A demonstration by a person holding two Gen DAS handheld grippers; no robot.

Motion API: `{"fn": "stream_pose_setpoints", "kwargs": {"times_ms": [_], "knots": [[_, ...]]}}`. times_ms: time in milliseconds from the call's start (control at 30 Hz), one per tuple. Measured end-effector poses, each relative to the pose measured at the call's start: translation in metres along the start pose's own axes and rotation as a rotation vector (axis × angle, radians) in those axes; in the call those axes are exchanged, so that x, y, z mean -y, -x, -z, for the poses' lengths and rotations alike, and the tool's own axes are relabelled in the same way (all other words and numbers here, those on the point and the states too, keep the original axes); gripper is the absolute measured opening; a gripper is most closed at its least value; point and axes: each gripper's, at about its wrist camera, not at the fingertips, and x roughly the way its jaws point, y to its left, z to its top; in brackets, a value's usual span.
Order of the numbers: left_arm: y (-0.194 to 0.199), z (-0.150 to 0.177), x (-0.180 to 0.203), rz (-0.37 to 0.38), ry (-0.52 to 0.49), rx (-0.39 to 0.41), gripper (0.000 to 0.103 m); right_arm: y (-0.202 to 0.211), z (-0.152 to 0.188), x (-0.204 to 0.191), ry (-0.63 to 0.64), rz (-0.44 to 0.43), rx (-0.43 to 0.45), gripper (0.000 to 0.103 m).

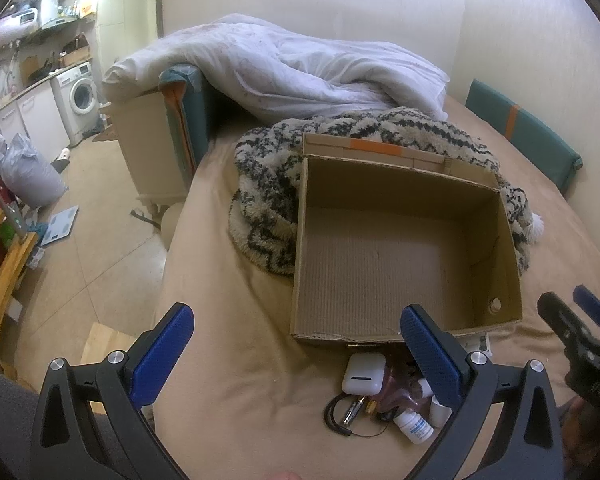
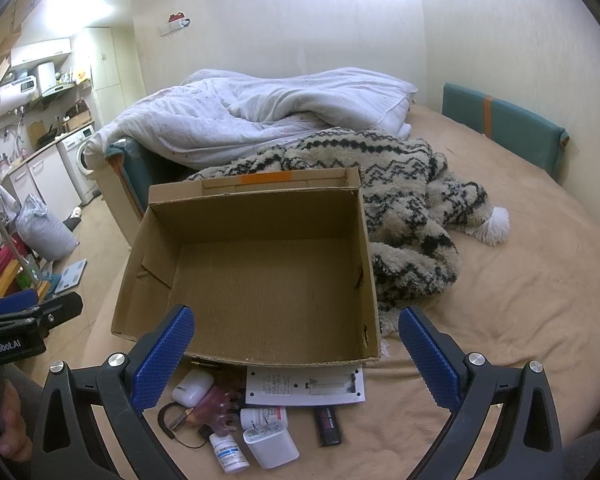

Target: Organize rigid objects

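Note:
An open, empty cardboard box (image 1: 404, 256) (image 2: 256, 264) rests on the tan bed. Small items lie in front of its near wall: a white earbud case (image 1: 360, 374) (image 2: 193, 387), a pink hair claw (image 2: 220, 404), a small white bottle with a blue label (image 1: 414, 426) (image 2: 229, 453), a pill bottle (image 2: 264, 417), a white charger block (image 2: 271, 447), a black lighter-like stick (image 2: 329, 425), a white flat device (image 2: 305, 386) and a black cord (image 1: 336, 412). My left gripper (image 1: 296, 354) hovers open above them. My right gripper (image 2: 296, 354) is open too, with nothing between its fingers.
A patterned shaggy blanket (image 2: 412, 208) lies right of and behind the box, with a white duvet (image 2: 260, 112) beyond it. A teal cushion (image 2: 504, 128) leans on the wall. Left of the bed is tiled floor (image 1: 92, 248) with a grey bag (image 1: 28, 176) and a wooden chair (image 1: 0, 272).

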Motion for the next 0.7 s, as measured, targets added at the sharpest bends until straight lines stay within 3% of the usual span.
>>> {"fn": "stream_pose_setpoints", "kwargs": {"times_ms": [700], "knots": [[0.0006,-0.0011,0.0020,-0.009,-0.003,0.010,0.103,0.0000,-0.0003,0.0013,-0.001,0.004,0.010,0.103]]}}
